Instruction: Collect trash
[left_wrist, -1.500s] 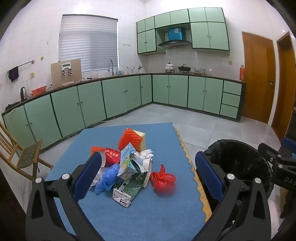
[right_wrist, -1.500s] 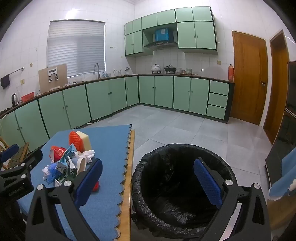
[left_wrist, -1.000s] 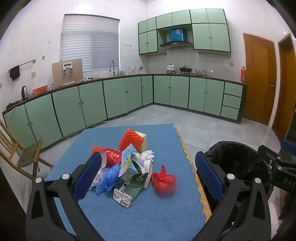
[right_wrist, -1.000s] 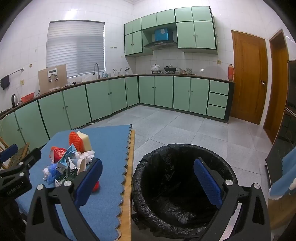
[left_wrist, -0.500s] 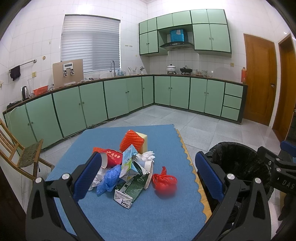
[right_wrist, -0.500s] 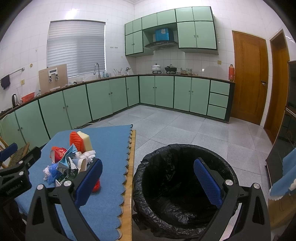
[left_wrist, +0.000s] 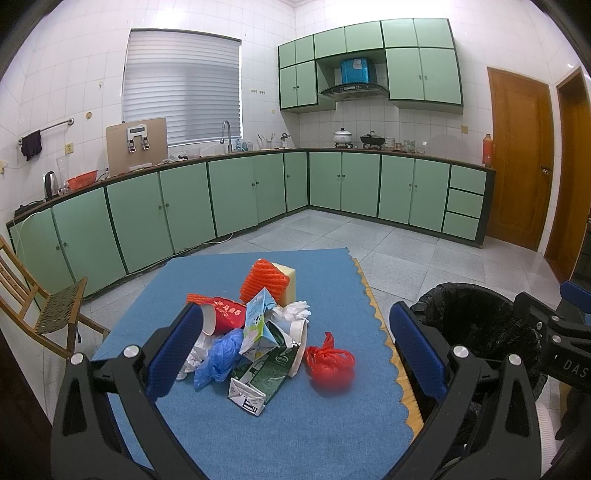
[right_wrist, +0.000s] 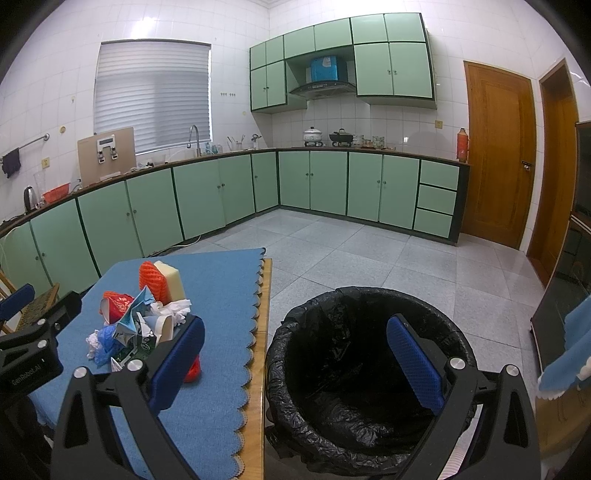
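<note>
A pile of trash (left_wrist: 258, 332) lies on the blue table mat (left_wrist: 314, 435): a red plastic bag (left_wrist: 330, 363), milk cartons (left_wrist: 258, 321), a red paper cup (left_wrist: 227, 314), a blue crumpled bag (left_wrist: 218, 356), white tissue, and an orange foam net on a sponge (left_wrist: 267, 282). The pile also shows in the right wrist view (right_wrist: 140, 325). My left gripper (left_wrist: 295, 350) is open and empty above the near side of the pile. My right gripper (right_wrist: 295, 362) is open and empty, held over the rim of a bin lined with a black bag (right_wrist: 369, 369).
The bin (left_wrist: 480, 325) stands on the floor just right of the table's scalloped edge. A wooden chair (left_wrist: 37, 302) is at the left. Green cabinets (left_wrist: 221, 199) line the far walls. Wooden doors (right_wrist: 498, 155) are at the right.
The left view has shifted slightly, with the pile sitting a little lower and nearer in frame. Both grippers stay open and nothing was picked up.
</note>
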